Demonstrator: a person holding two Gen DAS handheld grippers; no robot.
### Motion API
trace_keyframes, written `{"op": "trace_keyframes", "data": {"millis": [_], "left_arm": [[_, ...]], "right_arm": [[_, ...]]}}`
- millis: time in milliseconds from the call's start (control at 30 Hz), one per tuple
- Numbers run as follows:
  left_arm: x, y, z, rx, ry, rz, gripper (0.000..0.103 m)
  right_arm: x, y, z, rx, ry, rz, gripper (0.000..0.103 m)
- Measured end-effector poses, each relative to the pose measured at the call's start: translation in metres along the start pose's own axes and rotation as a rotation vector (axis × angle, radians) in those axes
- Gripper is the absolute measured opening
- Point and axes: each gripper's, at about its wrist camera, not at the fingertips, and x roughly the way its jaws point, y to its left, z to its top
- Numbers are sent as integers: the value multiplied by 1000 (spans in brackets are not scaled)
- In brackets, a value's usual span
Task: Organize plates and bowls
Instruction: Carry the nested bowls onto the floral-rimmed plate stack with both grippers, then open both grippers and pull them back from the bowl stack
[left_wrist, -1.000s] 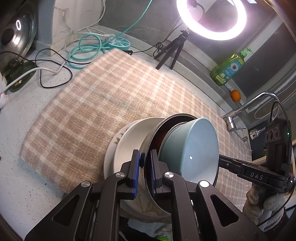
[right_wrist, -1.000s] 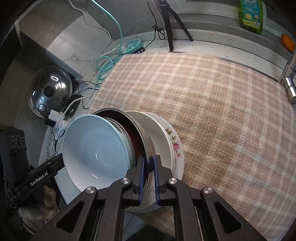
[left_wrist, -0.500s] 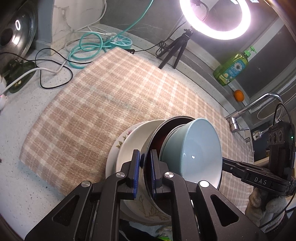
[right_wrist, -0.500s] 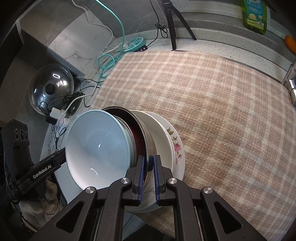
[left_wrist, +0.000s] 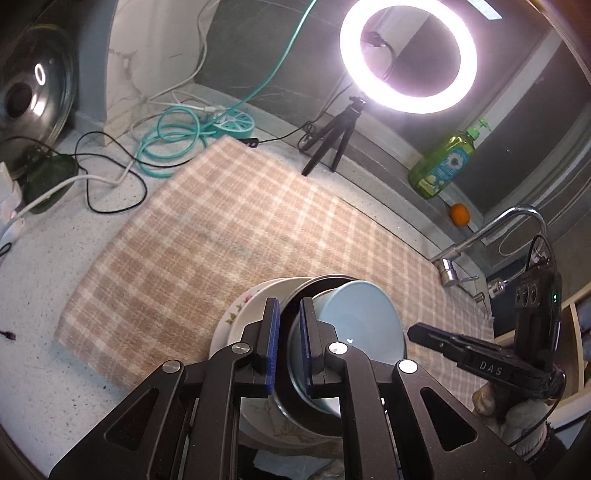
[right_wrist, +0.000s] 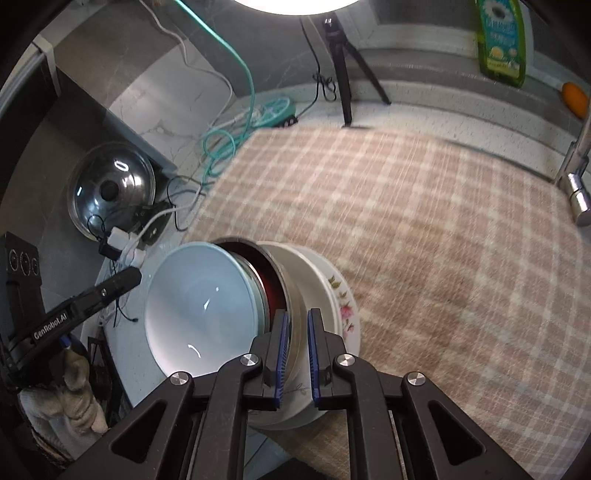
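Above the near edge of the plaid cloth (left_wrist: 236, 229) that covers the table (left_wrist: 44, 280), a nested stack of dishes is held tilted between the two grippers. The stack runs from a floral plate (right_wrist: 341, 306) on the outside, through a white bowl (right_wrist: 303, 269) and a metal bowl (right_wrist: 284, 291) with a dark red inside, to a pale blue bowl (right_wrist: 195, 306) on top.

The left gripper (left_wrist: 289, 347) has its jaws clamped on the rim of the metal bowl, one pad outside the wall and one inside against the blue bowl. The right gripper (right_wrist: 295, 354) grips the opposite side the same way, jaws closed tight on the metal bowl's rim. The stack leans so that the bowls' mouths face the person's left, and it appears lifted clear of the cloth, though its underside is hidden behind the grippers.

Judging by this, the gathering part looks done: no loose plate or bowl remains on the cloth, which is bare right up to the ring light (left_wrist: 406, 55) and soap bottle (left_wrist: 441, 162). What seems left is to carry the stack to its resting place and set it down level. Where that place is, the views do not show.
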Motion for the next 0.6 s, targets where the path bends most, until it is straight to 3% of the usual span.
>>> {"op": "trace_keyframes", "data": {"millis": [133, 267, 600], "left_arm": [[4, -10, 0, 22, 12, -14, 7], [6, -17, -1, 42, 20, -20, 7], [16, -22, 0, 71, 42, 14, 7]], "right_arm": [[-13, -1, 5, 13, -27, 66, 10], [-11, 6, 5, 8, 4, 125, 10], [9, 14, -1, -7, 65, 133, 10]]}}
